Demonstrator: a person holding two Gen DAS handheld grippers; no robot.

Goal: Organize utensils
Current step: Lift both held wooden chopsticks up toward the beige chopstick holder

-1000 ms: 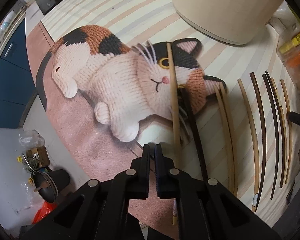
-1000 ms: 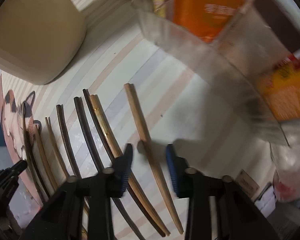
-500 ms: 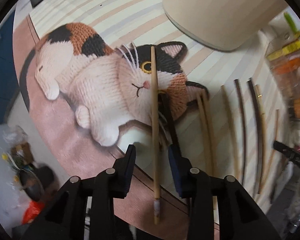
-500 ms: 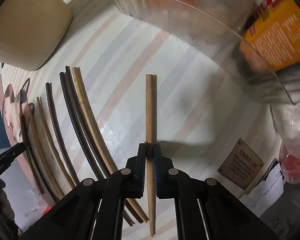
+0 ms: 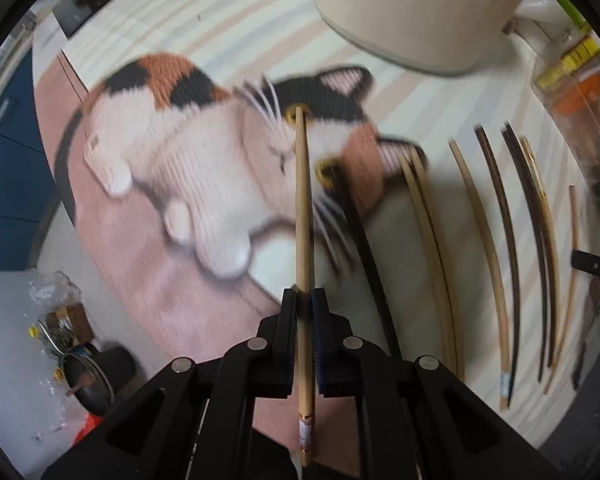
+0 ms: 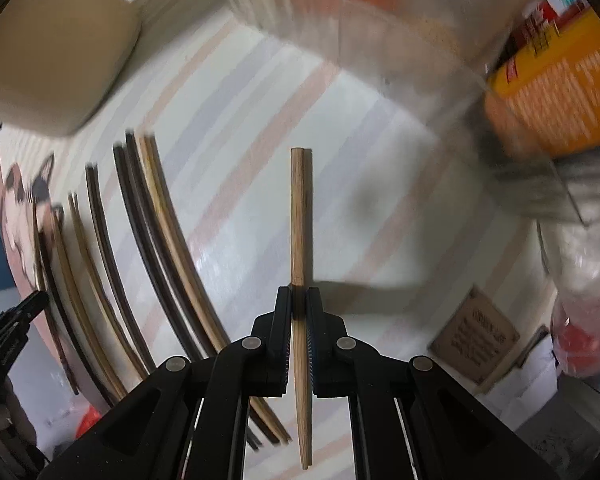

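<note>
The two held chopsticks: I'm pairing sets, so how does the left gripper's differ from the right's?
The pale yellow bamboo chopstick in the left gripper is lighter than the reddish-brown wooden chopstick in the right gripper. The pale one carries a gold band and a printed end; the brown one looks plain. Both are clamped mid-length between shut pads.

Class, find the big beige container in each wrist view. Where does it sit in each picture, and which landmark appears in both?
Left wrist view: the beige container fills the top right, beyond the row of chopsticks.
Right wrist view: the beige container fills the top left corner.
Shared landmark: the cat mat, centre left in the left view, at the left edge in the right view.
</note>
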